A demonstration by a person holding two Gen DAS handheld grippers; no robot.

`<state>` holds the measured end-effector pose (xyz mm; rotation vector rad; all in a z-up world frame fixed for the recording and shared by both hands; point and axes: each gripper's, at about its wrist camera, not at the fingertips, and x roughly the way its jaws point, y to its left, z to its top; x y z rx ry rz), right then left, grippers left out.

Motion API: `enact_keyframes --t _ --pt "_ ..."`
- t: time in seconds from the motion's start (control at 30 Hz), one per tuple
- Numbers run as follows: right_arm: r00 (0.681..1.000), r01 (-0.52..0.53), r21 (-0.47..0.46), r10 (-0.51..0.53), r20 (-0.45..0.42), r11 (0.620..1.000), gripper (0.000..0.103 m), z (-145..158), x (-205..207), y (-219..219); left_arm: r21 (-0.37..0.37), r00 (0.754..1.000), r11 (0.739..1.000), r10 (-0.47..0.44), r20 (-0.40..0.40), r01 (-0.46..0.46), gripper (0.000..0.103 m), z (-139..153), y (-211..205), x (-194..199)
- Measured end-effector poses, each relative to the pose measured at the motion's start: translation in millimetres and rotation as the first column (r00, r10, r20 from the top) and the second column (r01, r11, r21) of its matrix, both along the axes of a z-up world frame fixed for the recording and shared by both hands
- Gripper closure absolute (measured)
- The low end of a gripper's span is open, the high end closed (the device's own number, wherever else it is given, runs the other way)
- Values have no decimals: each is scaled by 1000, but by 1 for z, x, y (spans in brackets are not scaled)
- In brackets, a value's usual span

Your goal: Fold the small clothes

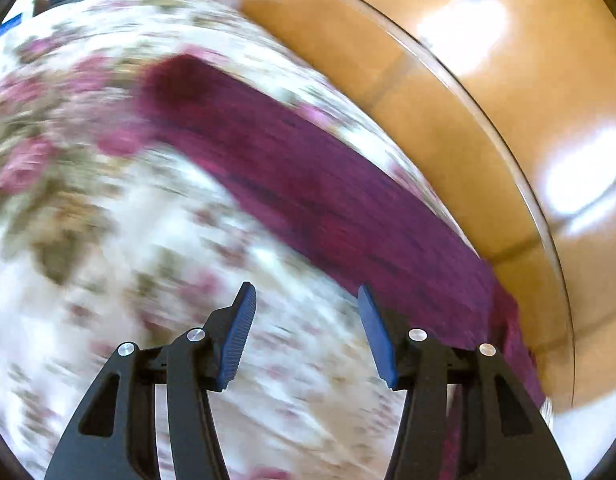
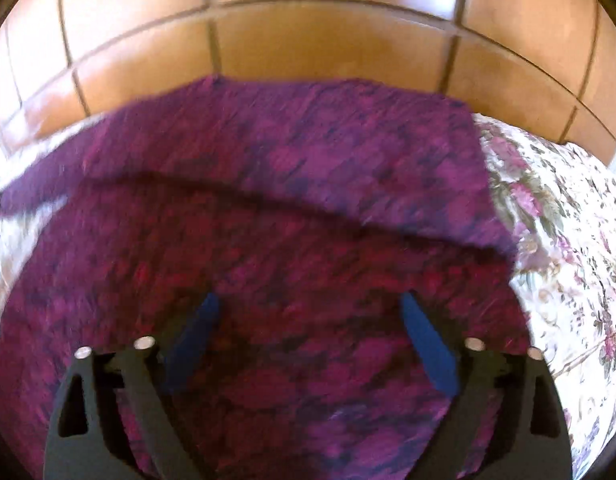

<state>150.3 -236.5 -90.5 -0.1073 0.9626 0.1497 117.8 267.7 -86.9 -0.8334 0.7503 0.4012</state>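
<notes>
On a table covered with a floral cloth (image 2: 564, 240), close to the edge beyond which the tiled floor (image 2: 308, 40) shows, lies the purple knit garment (image 2: 292, 208) — spread flat, with one layer lying over another along a dark fold line that crosses it from side to side. Right wrist view: the right gripper (image 2: 310, 300) hangs directly above the garment, its jaws spread wide and nothing between them. Left wrist view: the left gripper (image 1: 304, 296) stands over the bare floral cloth (image 1: 148, 220) just beside the garment (image 1: 308, 184), which runs as a long band toward the table's rim; its jaws stand partly apart and hold nothing. Both views are blurred, so the weave is hard to read, but the mottled, fuzzy surface suggests a soft, light knit — limp, likely to sag and stretch when lifted, and unlikely to slip from ribbed pads. The better hold is judged to be at a hem or corner, pinching through a single edge; one grip at each end of an edge should keep the cloth taut for the next fold.
</notes>
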Motion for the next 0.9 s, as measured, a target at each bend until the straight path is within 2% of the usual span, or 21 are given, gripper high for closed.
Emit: enact_keyframes --t 0.17,0.27,0.4,0.43,0.5,0.57,0.63,0.7,0.77,0.87,0.9 --pt "999 32 48 -30 -44 998 2 -9 6 -3 -92 996 993 74 52 -70 51 -3 46 -13" --pt "999 30 27 -28 -44 999 2 -11 7 1 -140 992 984 119 52 -111 51 -7 66 -8" --pt "999 32 18 -32 -27 999 2 -13 7 -1 -184 988 971 157 12 -152 51 -17 85 9" --pt "999 33 9 -33 -21 999 2 -13 7 -1 -184 986 969 168 3 -165 56 -17 85 16" --pt "999 33 1 -33 -17 999 2 -14 6 0 -172 982 967 186 -10 -185 62 -17 92 23" --pt "999 35 -1 -35 -15 999 2 -15 7 0 -159 983 970 182 -20 -183 81 -18 98 29" --pt "999 37 -2 -37 -14 999 2 -15 6 1 -149 985 974 171 -27 -173 90 -18 101 36" --pt "999 39 1 -39 -12 999 2 -15 6 1 -127 986 978 164 -6 -163 92 -9 97 39" --pt "999 40 1 -40 -11 999 2 -15 6 1 -76 991 989 128 47 -125 92 9 86 38" --pt "999 41 3 -41 -10 999 2 -15 6 1 51 993 999 3 120 -9 93 45 48 42" --pt "999 41 4 -41 -9 999 2 -15 5 1 70 990 997 -29 137 20 93 52 37 42"
